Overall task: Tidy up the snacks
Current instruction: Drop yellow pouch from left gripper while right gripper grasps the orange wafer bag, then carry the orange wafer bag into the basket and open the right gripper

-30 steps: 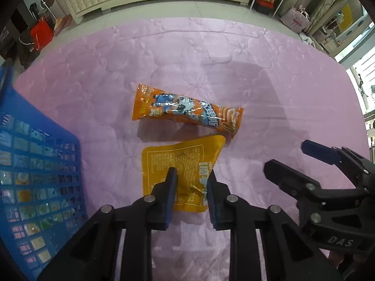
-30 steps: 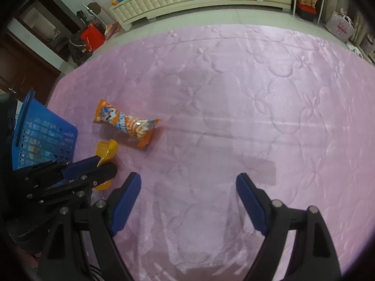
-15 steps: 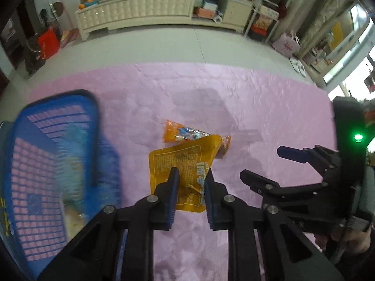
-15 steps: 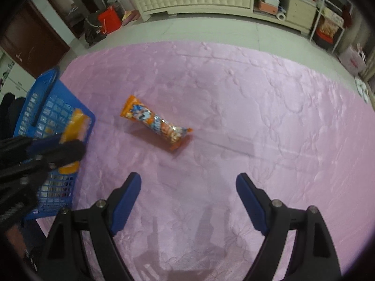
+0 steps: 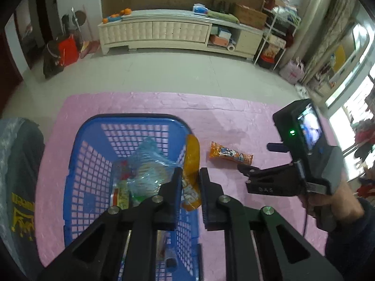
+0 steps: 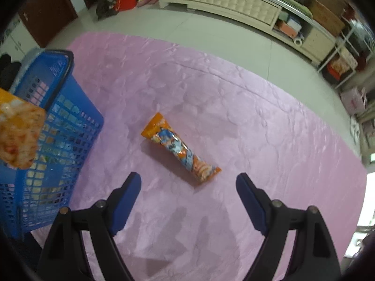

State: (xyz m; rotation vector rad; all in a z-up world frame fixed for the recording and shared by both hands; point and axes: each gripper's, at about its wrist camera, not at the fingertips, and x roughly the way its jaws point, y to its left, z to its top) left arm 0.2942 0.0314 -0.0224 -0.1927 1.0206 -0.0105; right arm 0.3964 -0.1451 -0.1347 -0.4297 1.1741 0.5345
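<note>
Pink mat (image 5: 234, 121): yellow packet (image 5: 191, 164) now above basket (image 5: 93, 154)

Both views are fisheye pictures with black vignette corners, and straight lines bow strongly toward the rim: the long cream tufted cabinet (image 5: 154, 34) curves in the left wrist view and slants and bends in the right. The light is soft, dim indoor daylight. In the left wrist view the bright windows (image 5: 351, 107) at the right edge are blown out to white. The shiny pink quilted cover (image 6: 234, 117) carries pale sheen along its creases, and faint soft shadows fall on it near the bottom of the right wrist view. The orange snack packet (image 6: 16, 133) at the left edge there is blurred and oversized. The blue plastic mesh basket (image 5: 77, 164) looks slightly soft.
</note>
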